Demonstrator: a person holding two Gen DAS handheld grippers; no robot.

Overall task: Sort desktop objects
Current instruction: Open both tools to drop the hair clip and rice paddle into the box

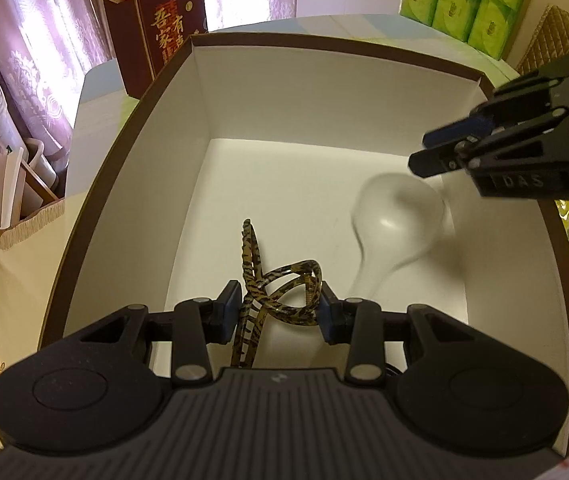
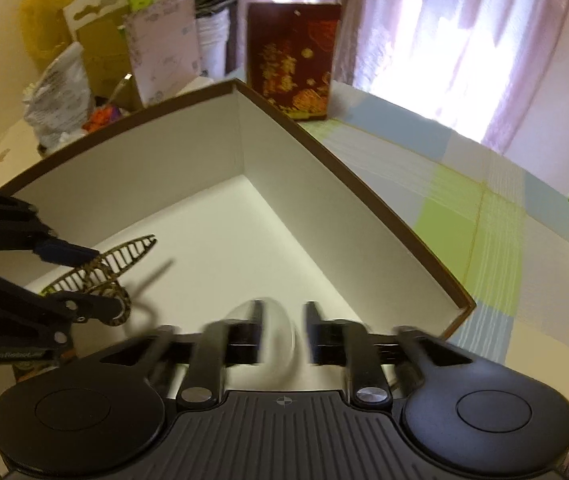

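A tortoiseshell hair clip hangs inside a big brown box with white walls, and my left gripper is shut on it. The right wrist view shows the same clip in the left gripper at the left. My right gripper hovers over the box's right side. Its fingers stand apart in its own view. A clear plastic spoon, smeared by motion, is just below it above the box floor, loose from the fingers. The spoon shows as a pale blur behind the fingertips.
A dark red gift bag stands behind the box. Green tissue packs are stacked at the far right. A checked tablecloth lies right of the box. Cartons and bags crowd the far left.
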